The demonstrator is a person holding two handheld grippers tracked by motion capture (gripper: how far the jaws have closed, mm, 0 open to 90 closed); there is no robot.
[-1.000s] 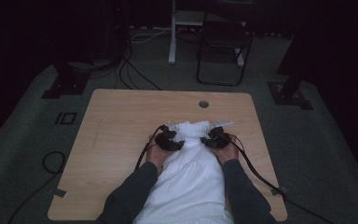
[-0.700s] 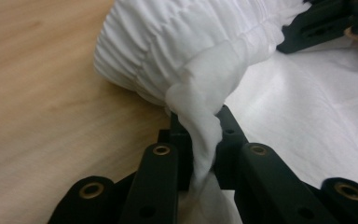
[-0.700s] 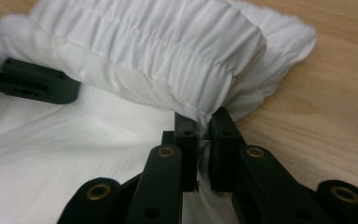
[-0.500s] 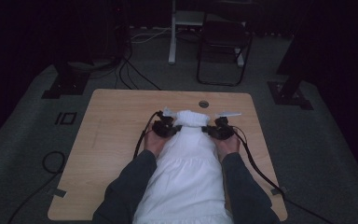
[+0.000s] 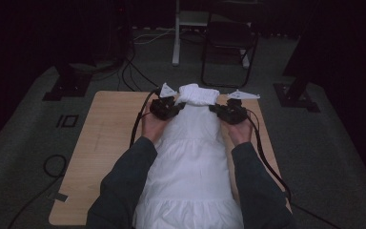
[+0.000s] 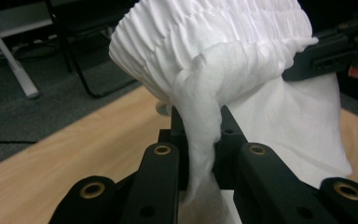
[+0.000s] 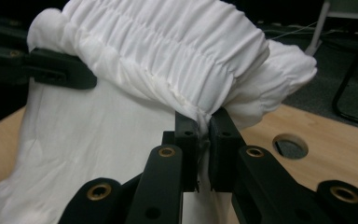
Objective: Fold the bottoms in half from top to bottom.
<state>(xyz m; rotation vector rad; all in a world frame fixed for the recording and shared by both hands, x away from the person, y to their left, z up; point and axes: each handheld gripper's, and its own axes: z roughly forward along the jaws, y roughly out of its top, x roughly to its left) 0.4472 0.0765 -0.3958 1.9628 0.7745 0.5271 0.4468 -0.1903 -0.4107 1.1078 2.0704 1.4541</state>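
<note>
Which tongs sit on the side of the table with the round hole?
The right tongs, clamped on the white garment; the hole lies just beside them. The left tongs have bare tabletop alongside.

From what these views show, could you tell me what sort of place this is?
Probably a dim recording room or lab: one wooden table on grey carpet, a folding chair behind, and cables across the floor.

Up it goes: my left gripper (image 5: pixel 177 108) and right gripper (image 5: pixel 215 109) have just clamped shut on the white dress (image 5: pixel 193 157), and its gathered top edge is lifted clear of the table (image 5: pixel 106 138), farther from me.
</note>
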